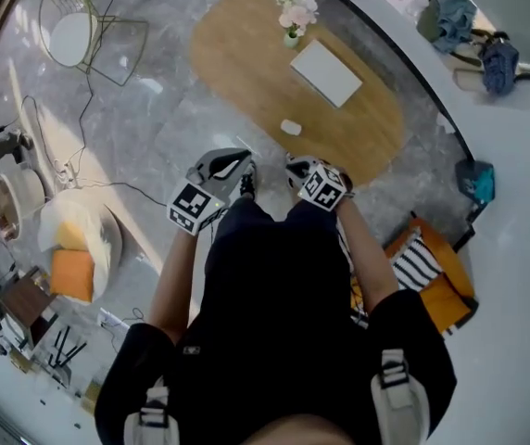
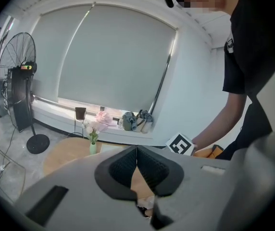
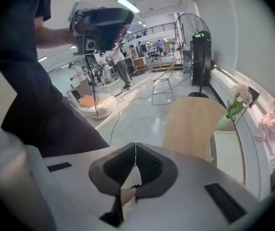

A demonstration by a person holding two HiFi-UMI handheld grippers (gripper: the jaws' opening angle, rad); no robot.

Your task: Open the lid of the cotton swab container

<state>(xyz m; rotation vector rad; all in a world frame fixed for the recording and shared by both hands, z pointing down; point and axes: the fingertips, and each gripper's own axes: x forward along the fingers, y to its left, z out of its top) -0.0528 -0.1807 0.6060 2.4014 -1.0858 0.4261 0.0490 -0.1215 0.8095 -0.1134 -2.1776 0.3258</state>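
Note:
A small white container (image 1: 290, 127) lies on the oval wooden table (image 1: 246, 63), near its front edge. Both grippers hang in front of the person's dark shirt, short of the table and apart from the container. My left gripper (image 1: 239, 167) has its jaws shut with nothing between them, as the left gripper view (image 2: 136, 150) also shows. My right gripper (image 1: 295, 168) is close beside it, likewise shut and empty (image 3: 135, 150). The container does not show in either gripper view. The left gripper (image 3: 101, 20) appears high up in the right gripper view.
On the table stand a vase of pink flowers (image 1: 293, 17) and a flat white board (image 1: 326, 72). A wire chair (image 1: 84, 31) and cables are on the marble floor at left, a white beanbag with an orange cushion (image 1: 80, 244) nearer. Striped orange cushions (image 1: 427, 267) lie at right.

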